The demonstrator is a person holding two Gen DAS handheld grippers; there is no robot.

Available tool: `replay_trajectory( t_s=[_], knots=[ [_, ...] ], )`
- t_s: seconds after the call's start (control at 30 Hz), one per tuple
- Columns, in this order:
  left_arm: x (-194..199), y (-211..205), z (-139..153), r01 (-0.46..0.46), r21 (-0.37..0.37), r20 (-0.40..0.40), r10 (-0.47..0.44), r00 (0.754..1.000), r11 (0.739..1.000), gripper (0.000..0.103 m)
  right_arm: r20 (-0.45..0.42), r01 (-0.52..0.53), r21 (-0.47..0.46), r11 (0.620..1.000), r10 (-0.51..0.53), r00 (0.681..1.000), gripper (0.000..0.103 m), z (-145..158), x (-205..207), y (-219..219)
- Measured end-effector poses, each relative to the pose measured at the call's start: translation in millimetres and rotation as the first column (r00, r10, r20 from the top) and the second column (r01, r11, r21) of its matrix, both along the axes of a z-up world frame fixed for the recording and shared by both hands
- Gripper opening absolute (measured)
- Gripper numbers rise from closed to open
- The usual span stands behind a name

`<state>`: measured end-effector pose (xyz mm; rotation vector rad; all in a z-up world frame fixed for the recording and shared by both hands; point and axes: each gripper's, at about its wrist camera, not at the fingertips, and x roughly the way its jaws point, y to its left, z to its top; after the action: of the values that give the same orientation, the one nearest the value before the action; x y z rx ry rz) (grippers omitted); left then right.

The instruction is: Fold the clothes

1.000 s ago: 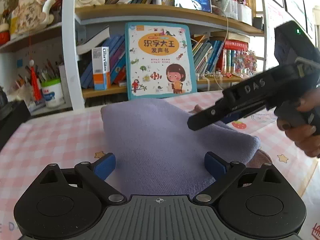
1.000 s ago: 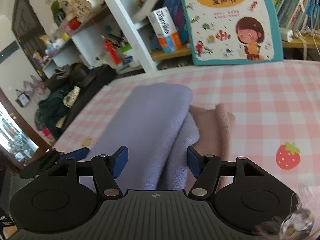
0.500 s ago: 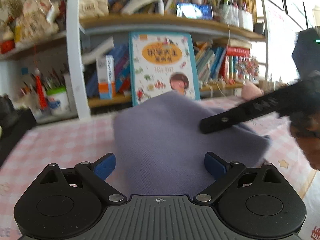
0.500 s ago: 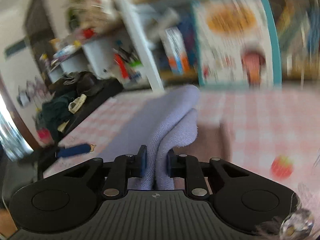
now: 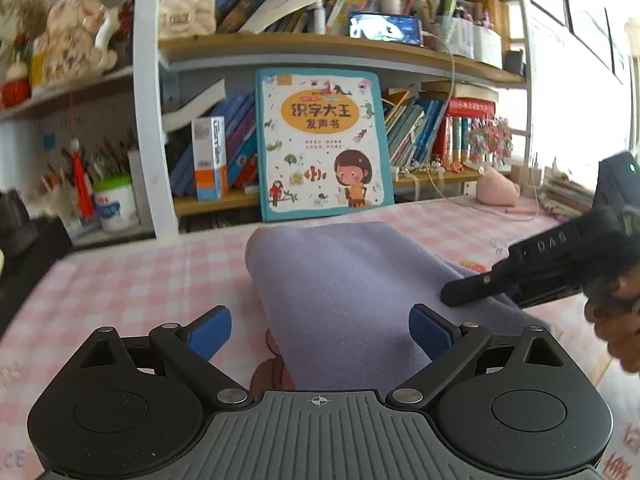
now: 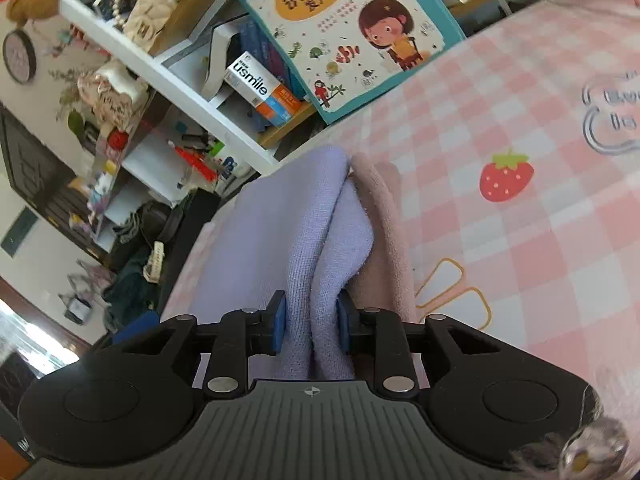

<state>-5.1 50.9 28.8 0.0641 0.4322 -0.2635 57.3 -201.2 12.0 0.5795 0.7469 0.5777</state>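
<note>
the purple cloth (image 5: 344, 292) lies folded on the desk (image 5: 132, 280), which has a pink and white checked cover. under the purple cloth is a pink cloth (image 6: 390, 232), and its edge peeks out on the side.

the left hand-held gripper (image 5: 318, 330) has its 2 blue pads (image 5: 210, 330) wide apart. the purple cloth lies between them, and i cannot tell if the pads touch it.

the right hand-held gripper (image 6: 310, 322) is clamped on the purple cloth. its 2 pads (image 6: 278, 322) squeeze a thick fold of it. in the left view, the black right hand-held gripper (image 5: 532, 272) reaches in from the right side and lies over the edge of the cloth, so that edge is partly hidden.

a big picture book (image 5: 322, 142) with a girl on the front stands at the back of the desk, leaning on the shelf (image 5: 300, 46). the shelf is full of books. a white and orange box (image 5: 210, 158) stands beside the book. a small pink toy (image 5: 496, 192) sits far back on the right. a red strawberry picture (image 6: 506, 176) is printed on the desk cover, near the pink cloth.
</note>
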Motion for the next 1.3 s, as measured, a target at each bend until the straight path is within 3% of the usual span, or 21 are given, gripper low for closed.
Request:
replay_trajectory(
  t_s=[0.1, 0.3, 0.37, 0.47, 0.6, 0.73, 0.9, 1.0, 1.13, 1.2, 1.27, 1.3],
  knots=[
    [2, 5, 3, -0.011, -0.049, -0.010, 0.011, 1.000, 0.999, 0.098, 0.092, -0.005, -0.092, 0.996, 0.013, 0.996, 0.017, 12, -11, 12],
    [5, 12, 2, -0.027, -0.078, -0.029, 0.025, 0.999, 0.997, 0.098, 0.239, 0.009, -0.265, 0.964, 0.056, 0.969, 0.018, 31, -29, 33],
    [6, 13, 0, -0.031, -0.081, -0.043, 0.027, 0.999, 0.996, 0.098, 0.132, 0.005, -0.259, 0.966, 0.030, 0.991, 0.022, 13, -15, 29],
    [6, 13, -3, -0.032, -0.077, -0.055, 0.028, 0.998, 0.997, 0.098, 0.117, 0.003, -0.215, 0.977, 0.022, 0.993, 0.025, 10, -12, 23],
    [10, 17, -5, -0.031, -0.108, -0.084, 0.022, 0.996, 0.994, 0.098, 0.138, 0.040, -0.241, 0.970, -0.006, 0.990, 0.046, 19, -16, 19],
    [19, 27, -9, -0.026, -0.209, -0.142, -0.005, 0.990, 0.978, 0.098, 0.095, 0.069, -0.173, 0.982, -0.053, 0.994, 0.066, 21, -9, 0],
    [37, 43, -17, -0.047, -0.358, -0.225, -0.037, 0.974, 0.932, 0.098, -0.019, 0.053, -0.110, 0.993, -0.055, 0.998, 0.066, 8, 2, -11],
    [47, 48, -25, -0.079, -0.405, -0.268, -0.036, 0.963, 0.911, 0.097, -0.065, 0.040, -0.076, 0.996, -0.045, 0.997, 0.066, 0, 8, -11],
    [58, 50, -36, -0.091, -0.455, -0.316, -0.065, 0.947, 0.886, 0.097, -0.075, 0.030, -0.053, 0.998, -0.034, 0.997, 0.066, -4, 12, -9],
    [61, 50, -41, -0.098, -0.483, -0.333, -0.080, 0.939, 0.870, 0.097, -0.078, 0.021, -0.049, 0.999, -0.025, 0.997, 0.061, -5, 13, -6],
    [64, 47, -42, -0.092, -0.493, -0.331, -0.089, 0.940, 0.865, 0.092, -0.079, 0.012, -0.049, 0.999, -0.016, 0.997, 0.052, -6, 14, -3],
    [63, 45, -41, -0.087, -0.494, -0.329, -0.094, 0.940, 0.865, 0.078, -0.069, 0.009, -0.060, 0.998, -0.013, 0.998, 0.049, -6, 13, 0]
  ],
)
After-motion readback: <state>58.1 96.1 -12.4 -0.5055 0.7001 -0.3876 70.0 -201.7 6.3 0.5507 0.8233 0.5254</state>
